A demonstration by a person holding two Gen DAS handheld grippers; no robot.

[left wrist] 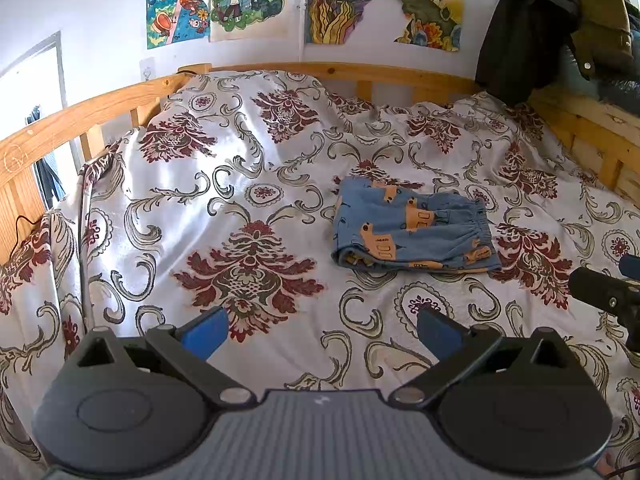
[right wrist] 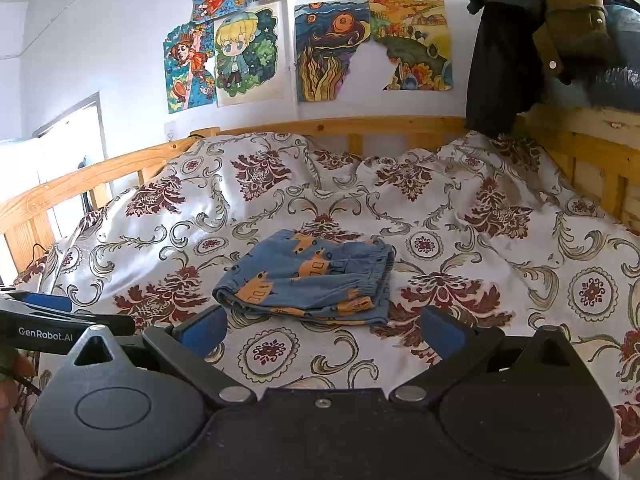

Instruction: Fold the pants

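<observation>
The left hand-held gripper point(left wrist: 322, 330) hovers over the bedspread point(left wrist: 168, 200) with its blue-padded fingers spread wide, gripping nothing. The right hand-held gripper point(right wrist: 324, 330) is likewise wide open and empty — its fingers sit just on the near side of the pants point(right wrist: 308, 280) without touching them. The pants, blue with orange vehicle prints, lie folded into a compact bundle in the middle of the bed, elastic waistband to the right. Beyond — a wooden bed rail point(right wrist: 320, 126), drawings point(right wrist: 248, 52) on the wall, dark jackets point(right wrist: 536, 36) hung at far right.
</observation>
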